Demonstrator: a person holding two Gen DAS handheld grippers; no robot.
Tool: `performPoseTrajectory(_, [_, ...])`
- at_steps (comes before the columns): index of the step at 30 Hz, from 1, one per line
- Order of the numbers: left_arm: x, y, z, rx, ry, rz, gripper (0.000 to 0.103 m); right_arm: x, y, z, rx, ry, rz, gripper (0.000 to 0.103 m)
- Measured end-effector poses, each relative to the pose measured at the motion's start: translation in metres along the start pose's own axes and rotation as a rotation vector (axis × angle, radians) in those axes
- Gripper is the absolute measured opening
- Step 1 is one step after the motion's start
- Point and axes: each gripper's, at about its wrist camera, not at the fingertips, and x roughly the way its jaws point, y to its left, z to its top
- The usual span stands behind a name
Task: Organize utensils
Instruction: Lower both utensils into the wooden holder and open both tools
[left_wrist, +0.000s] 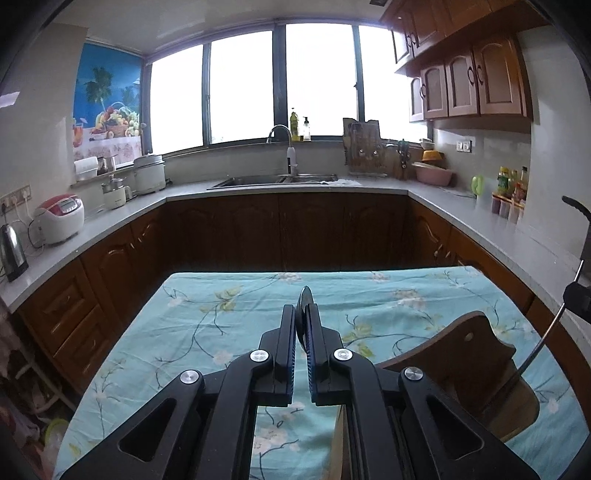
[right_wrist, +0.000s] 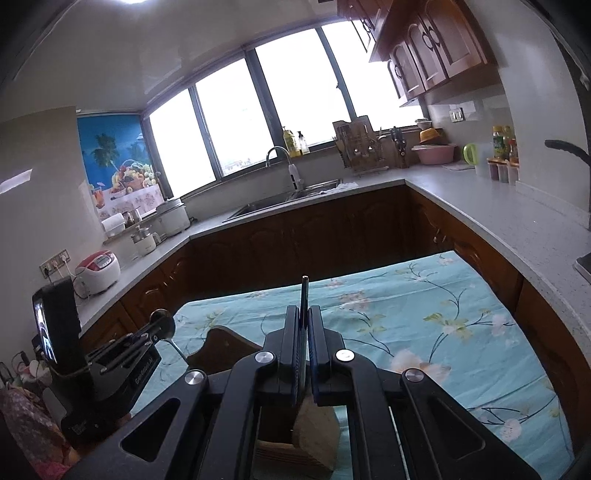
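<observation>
You hold a spoon (left_wrist: 305, 295) in the closed left hand-held gripper (left_wrist: 303, 325) and a thin utensil (right_wrist: 304, 295) in the right (right_wrist: 303, 325), both above the wooden holder (left_wrist: 476, 354), nothing placed yet.

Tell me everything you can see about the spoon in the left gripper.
The spoon looks like shiny silver metal. The left gripper is shut on it. From the left wrist only the bowl's thin edge pokes up beyond the fingertips; from the right wrist the rounded bowl shows above them and the slim handle slants down toward the wooden utensil holder on the floral tablecloth. Whether it touches the holder is unclear.
</observation>
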Motion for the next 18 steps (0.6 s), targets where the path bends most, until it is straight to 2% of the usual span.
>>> performPoseTrajectory(3, [0.002,0.006,0.004,-0.003,0.013,-0.012,0.009,0.003,-0.005,-0.001,0.017,0.020,-0.004,0.006])
performPoseTrajectory(5, [0.004,0.008,0.008,-0.003,0.021,-0.014,0.020,0.004,-0.007,-0.002,0.026,0.031,-0.002,0.008])
performPoseTrajectory(6, [0.004,0.009,0.009,-0.006,0.025,-0.017,0.022,0.006,-0.008,-0.002,0.028,0.035,0.000,0.008])
performPoseTrajectory(12, [0.006,0.010,0.008,0.002,0.032,-0.028,0.026,0.006,-0.007,-0.005,0.028,0.045,0.003,0.009])
performPoseTrajectory(15, [0.007,0.011,0.006,-0.003,0.023,-0.031,0.039,0.006,-0.006,-0.005,0.029,0.048,0.006,0.010])
performPoseTrajectory(16, [0.006,0.012,0.006,-0.007,0.020,-0.032,0.042,0.006,-0.007,-0.005,0.032,0.051,0.008,0.012])
performPoseTrajectory(18, [0.005,0.014,0.004,-0.015,0.021,-0.037,0.043,0.006,-0.007,-0.005,0.040,0.055,0.013,0.023])
